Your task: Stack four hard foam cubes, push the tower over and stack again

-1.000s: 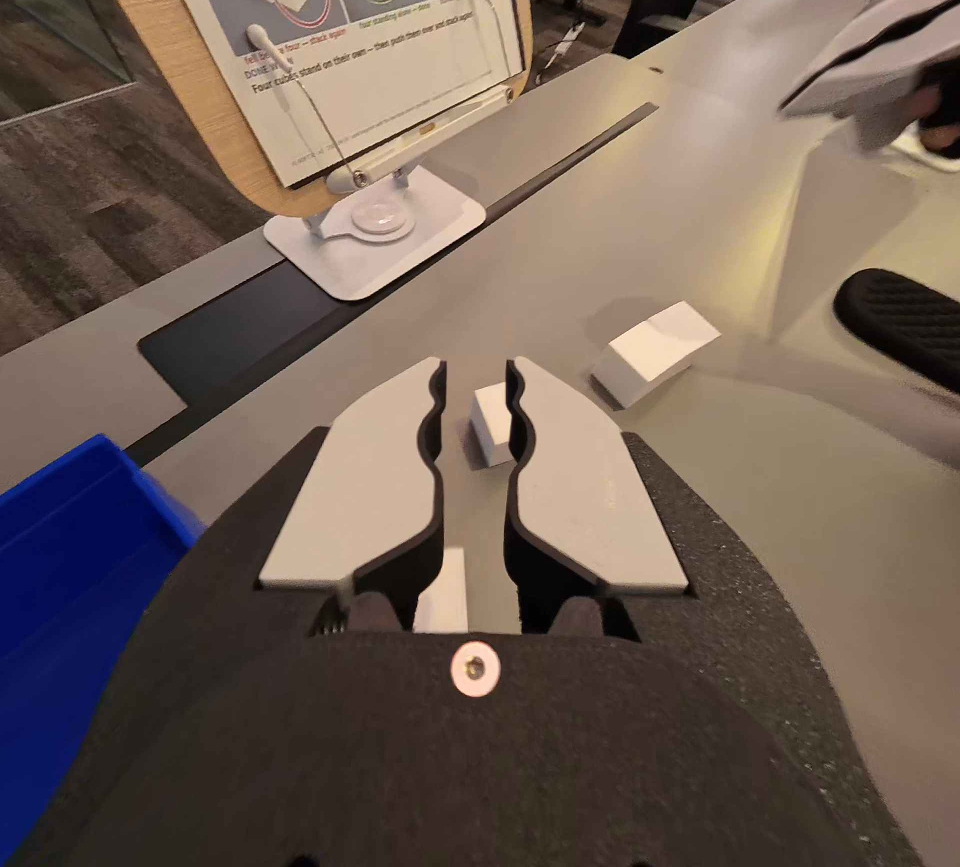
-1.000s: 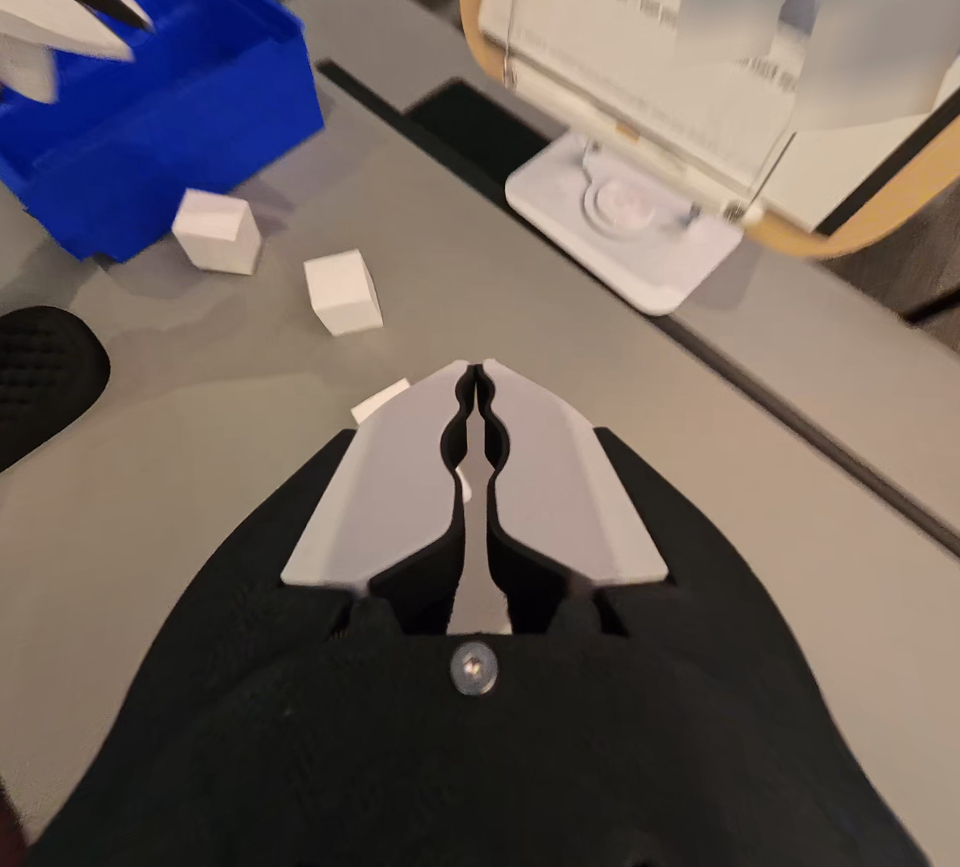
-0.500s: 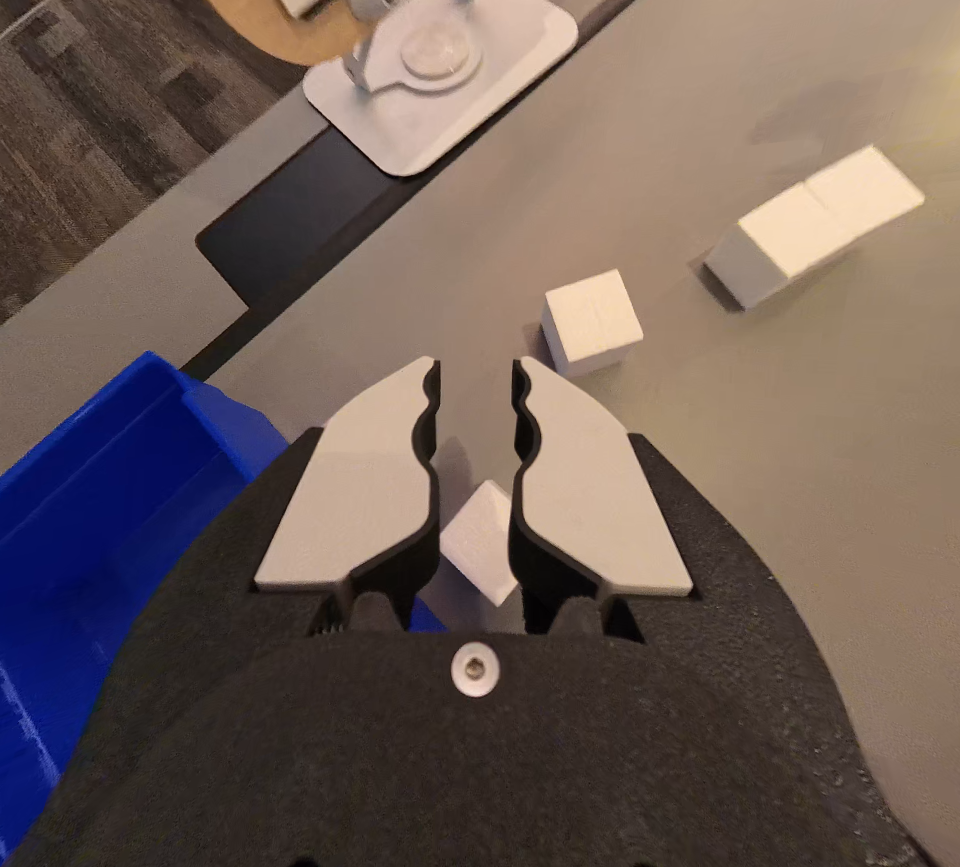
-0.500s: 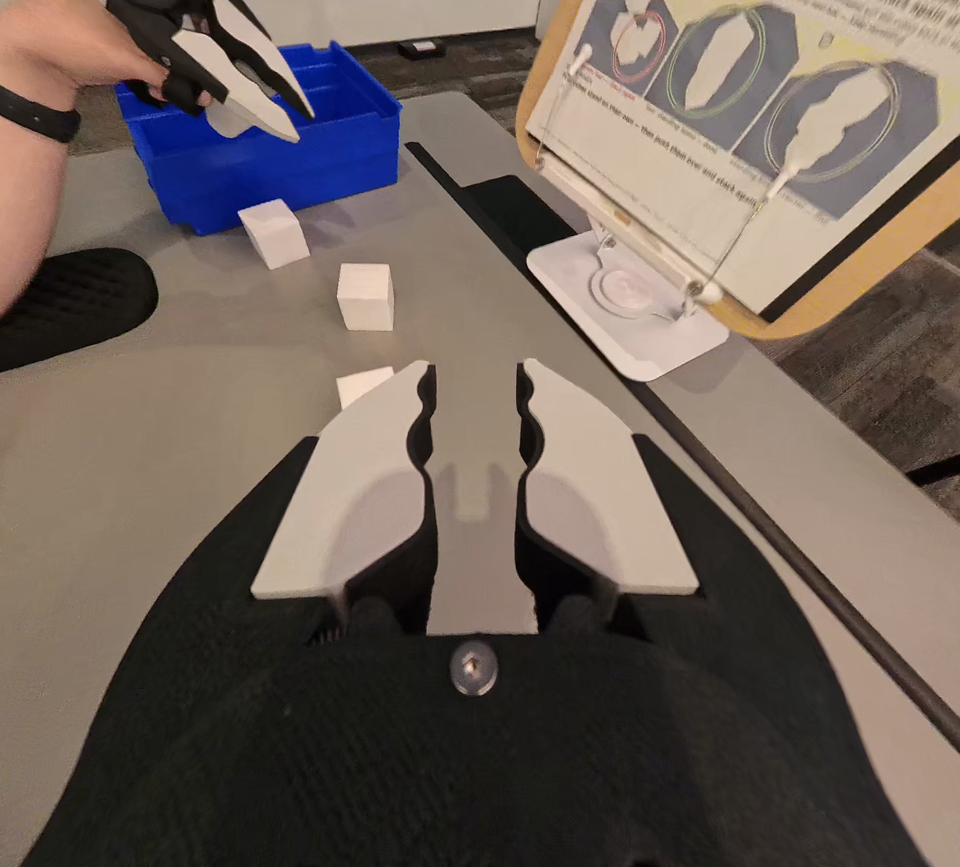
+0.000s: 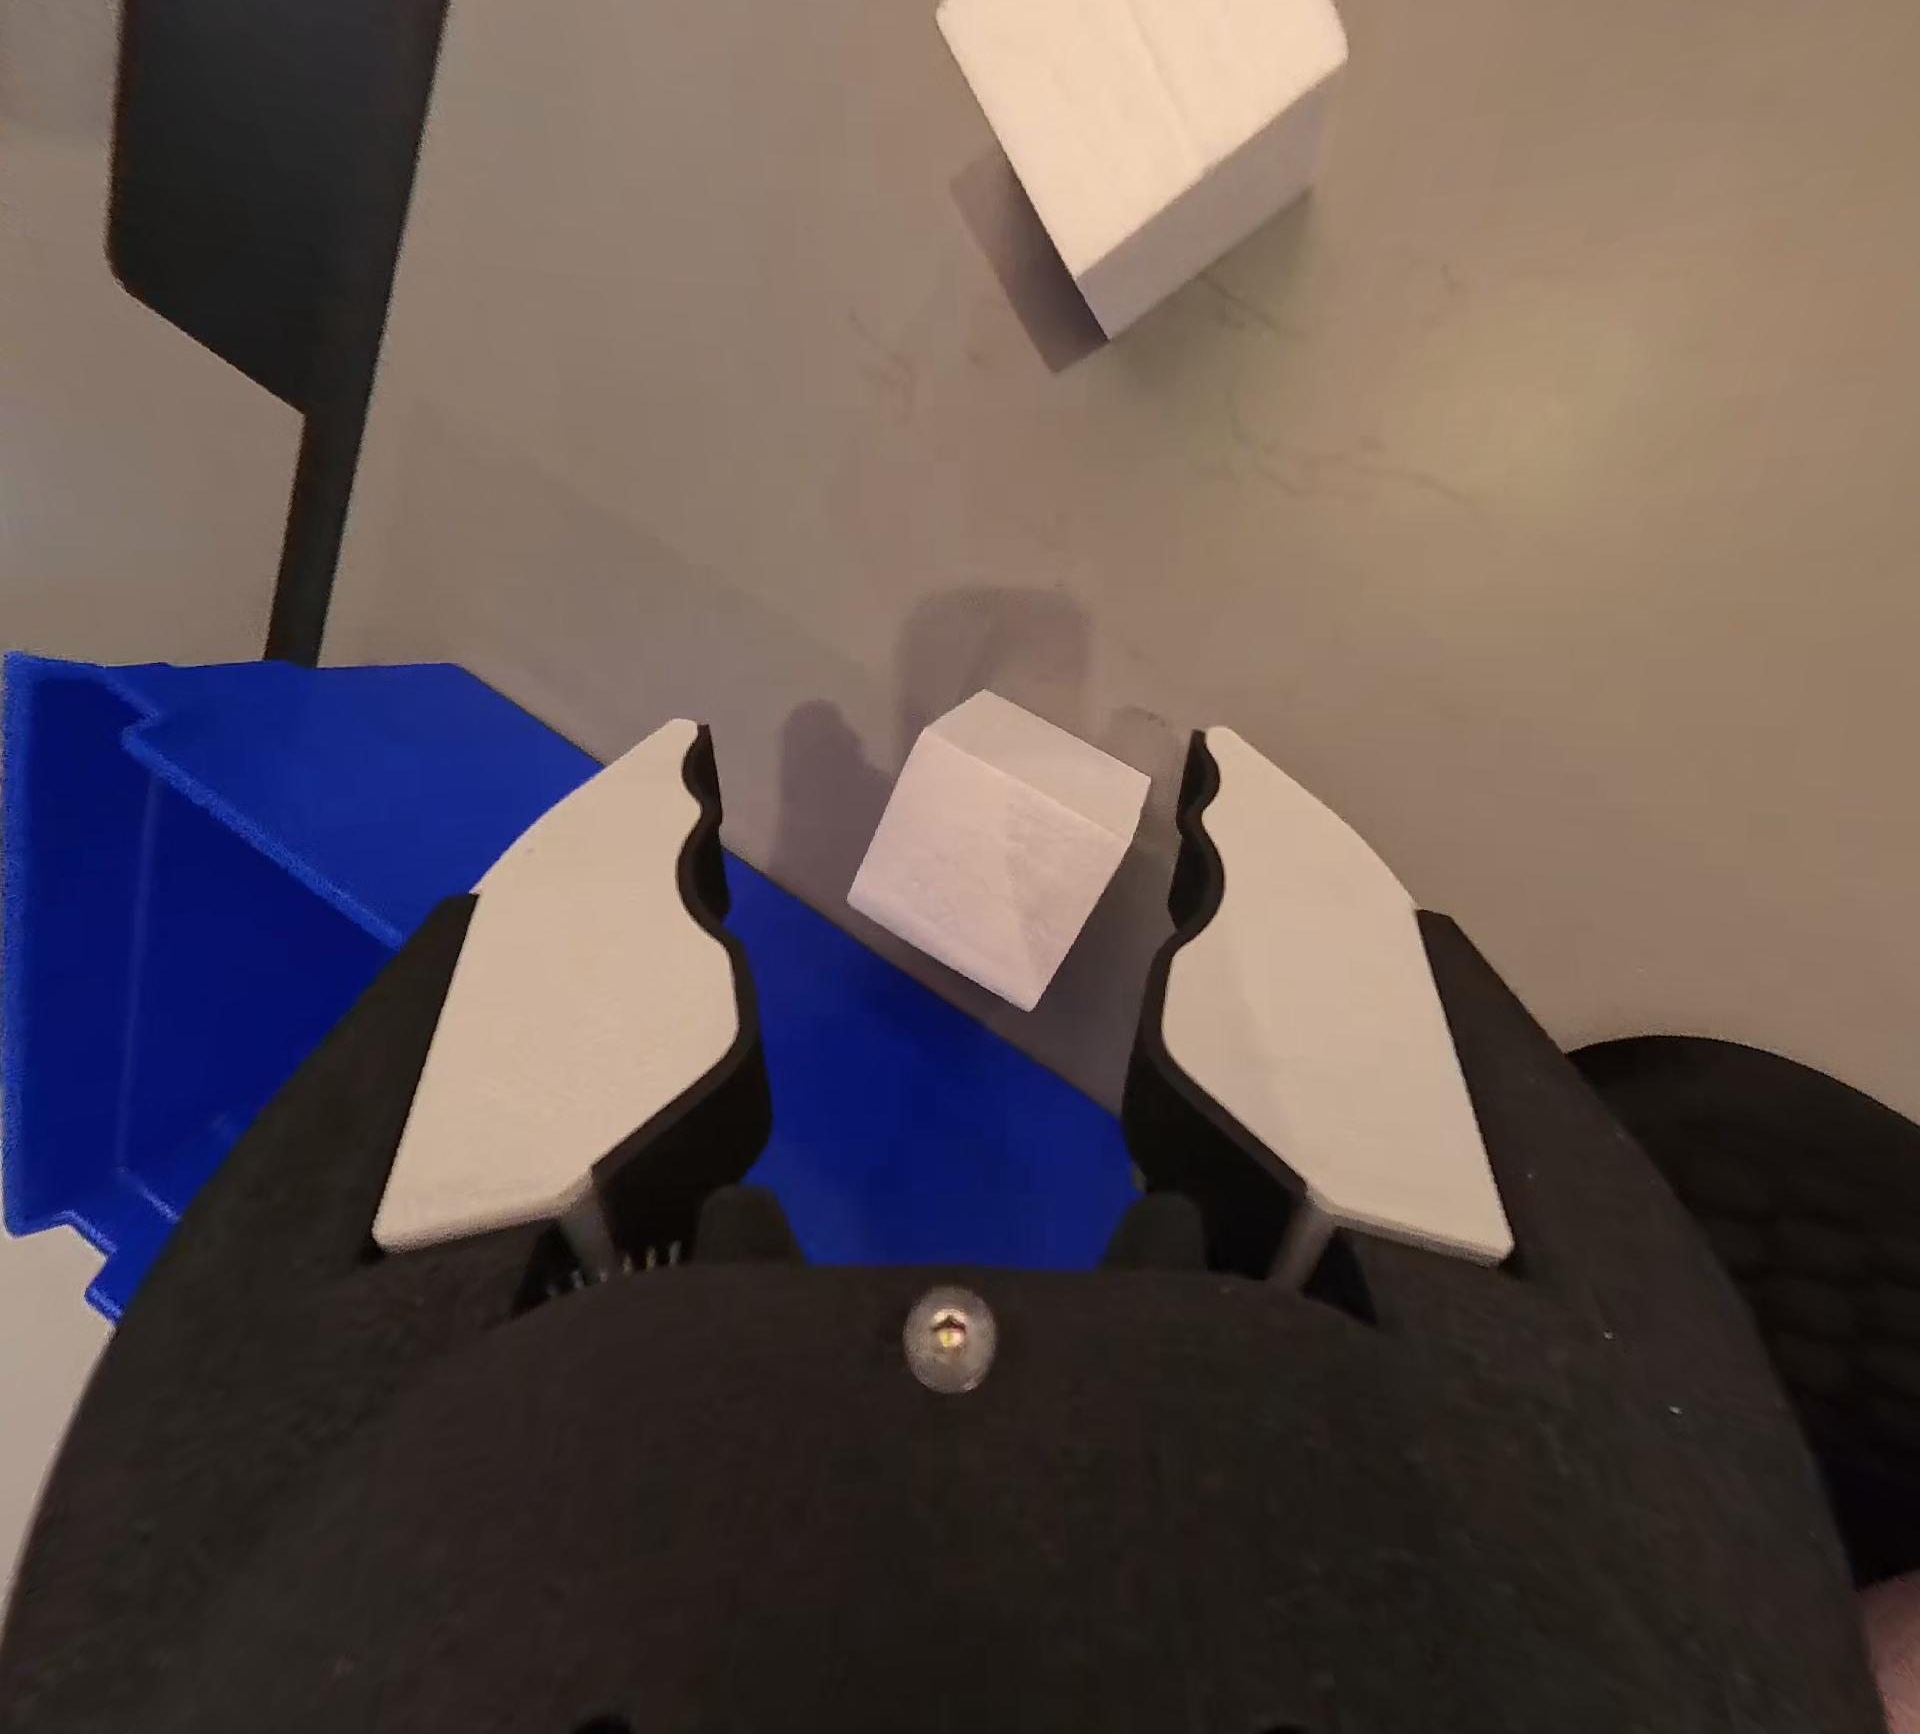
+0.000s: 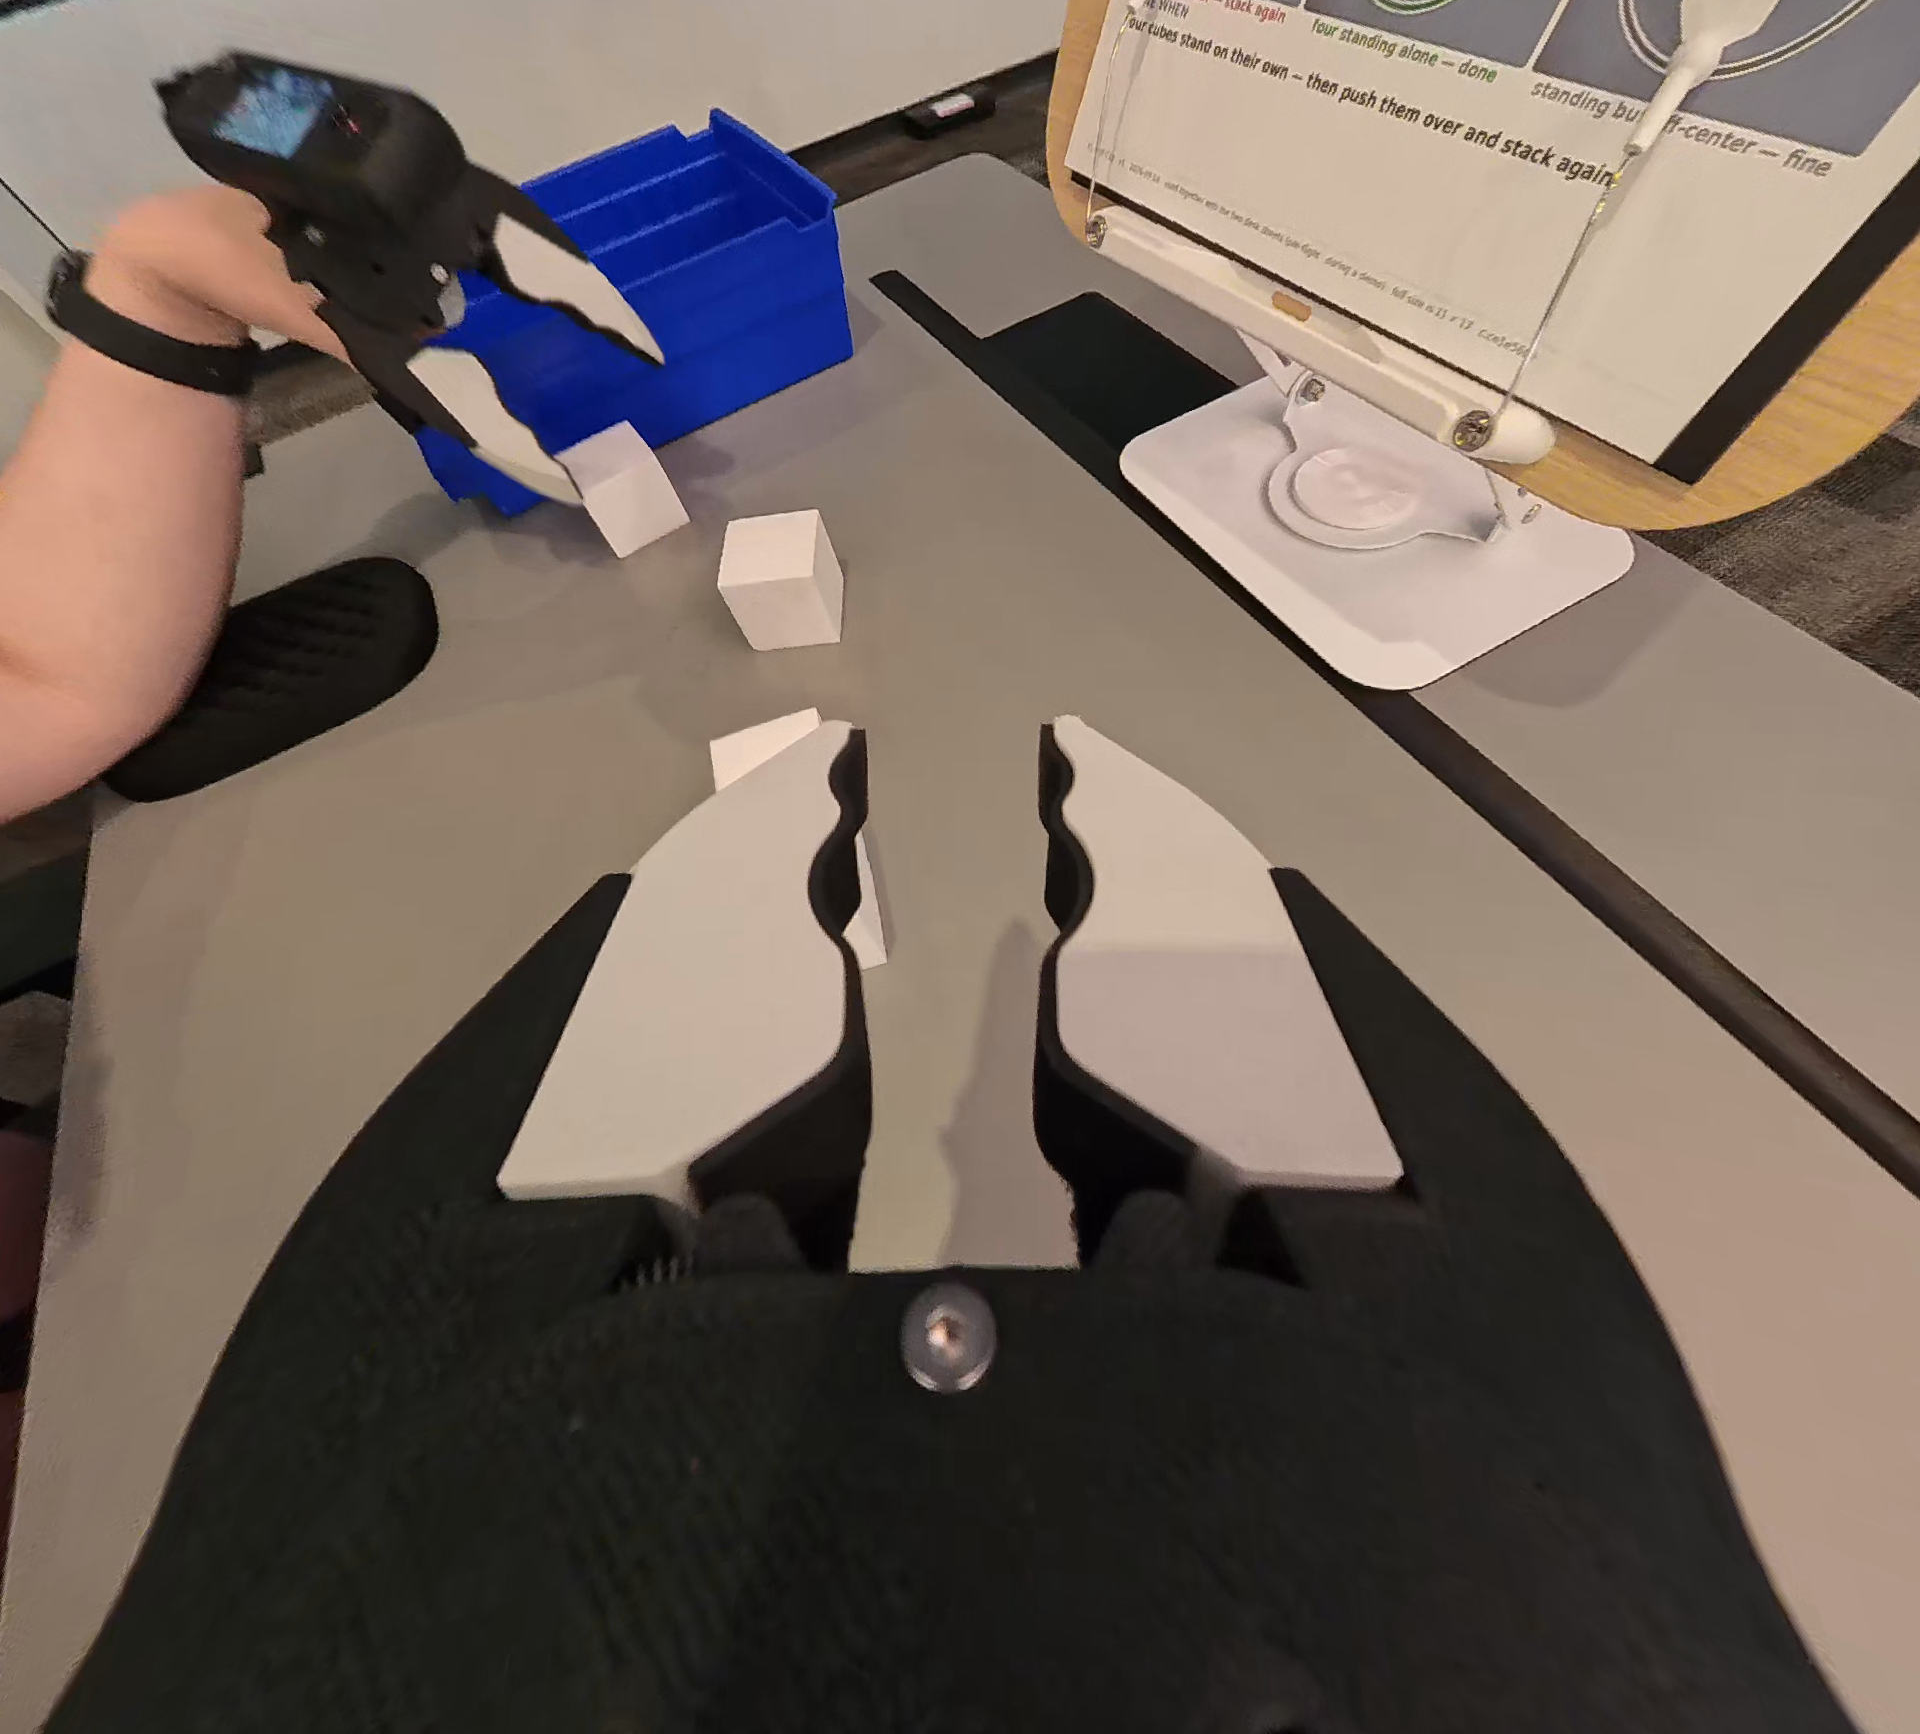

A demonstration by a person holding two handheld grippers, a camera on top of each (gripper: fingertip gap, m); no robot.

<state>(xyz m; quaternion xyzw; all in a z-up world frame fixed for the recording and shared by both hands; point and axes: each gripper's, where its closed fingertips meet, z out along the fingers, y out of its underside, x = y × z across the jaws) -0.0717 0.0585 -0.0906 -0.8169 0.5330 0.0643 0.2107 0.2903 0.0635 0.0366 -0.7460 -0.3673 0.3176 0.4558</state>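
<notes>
Foam cubes lie scattered on the grey table [image 6: 1039,541], white and sharp-edged, none stacked: it looks like restacking's first pick, with the spread left gripper [image 5: 951,775] straddling the cube [image 5: 997,858] beside the blue bin [image 5: 260,853], needing only closure, and the right gripper [image 6: 951,734] spread, empty.

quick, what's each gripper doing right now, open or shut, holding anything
Left gripper: open, holding nothing, a white cube lies between its fingers.
Right gripper: open, empty, above the table.
</notes>
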